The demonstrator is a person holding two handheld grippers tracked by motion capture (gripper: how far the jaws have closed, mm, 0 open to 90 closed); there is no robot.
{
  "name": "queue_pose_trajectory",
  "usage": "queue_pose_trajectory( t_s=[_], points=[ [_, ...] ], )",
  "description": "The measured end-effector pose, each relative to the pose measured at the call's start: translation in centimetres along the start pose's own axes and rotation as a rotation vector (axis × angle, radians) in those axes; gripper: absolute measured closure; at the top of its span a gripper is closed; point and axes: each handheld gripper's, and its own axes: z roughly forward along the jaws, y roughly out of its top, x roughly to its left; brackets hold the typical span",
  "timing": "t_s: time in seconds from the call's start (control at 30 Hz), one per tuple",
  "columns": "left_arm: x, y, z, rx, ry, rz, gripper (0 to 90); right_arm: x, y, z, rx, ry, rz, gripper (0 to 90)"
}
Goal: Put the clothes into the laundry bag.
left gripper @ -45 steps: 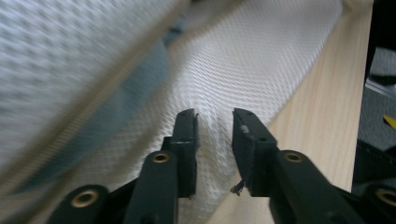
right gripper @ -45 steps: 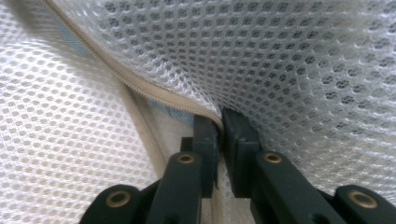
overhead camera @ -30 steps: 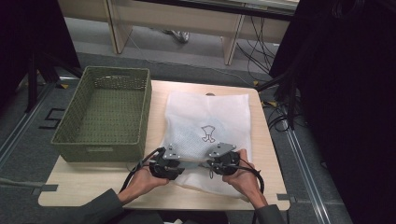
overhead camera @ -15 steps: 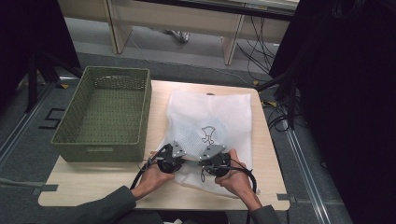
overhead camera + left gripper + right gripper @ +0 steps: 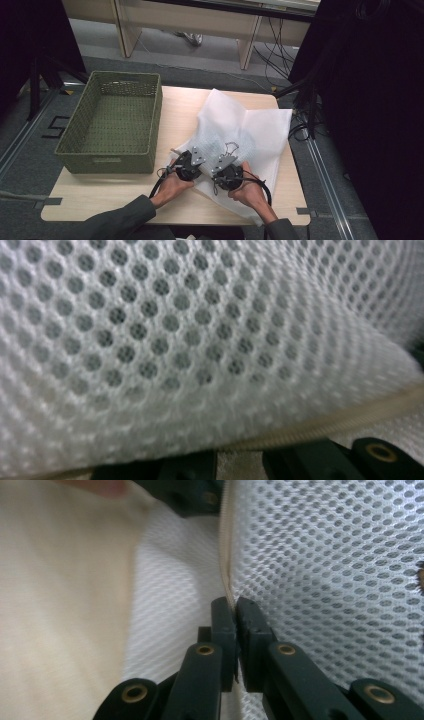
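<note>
The right gripper pinches the beige hem of the white mesh bag. The left gripper, at its nine o'clock, seems clamped on the hem too, its jaws just eased slightly. The bag's near edge is lifted off the table; a green basket sits at nine o'clock.

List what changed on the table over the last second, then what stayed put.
Both grippers, left gripper and right gripper, closed on the white mesh bag's near edge and carried it up and forward, folding the bag over itself. The green basket and table stayed as they were.
</note>
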Motion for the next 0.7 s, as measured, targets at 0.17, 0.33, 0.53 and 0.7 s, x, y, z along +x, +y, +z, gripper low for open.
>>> queue_pose_trajectory(
  t_s=[0.17, 0.33, 0.53, 0.7],
  points=[
    [-0.4, -0.7, -2.6, 0.043, -0.072, 0.045, 67.8, -0.6, -0.1, 0.7, 0.012, -0.018, 0.001, 87.6],
    [-0.4, -1.3, -3.2, 0.106, -0.123, 0.022, 57.7, -0.6, 0.0, 0.7, 0.018, -0.025, -0.001, 87.5],
    [-0.1, -1.2, -3.2, 0.142, -0.154, 0.019, 80.8, -0.9, 0.0, 0.8, 0.013, -0.028, -0.012, 87.5],
    [-0.4, -1.3, -3.5, 0.139, -0.17, 0.04, 87.9, -1.1, 0.0, 1.1, 0.034, -0.04, 0.017, 87.6]
  ],
)
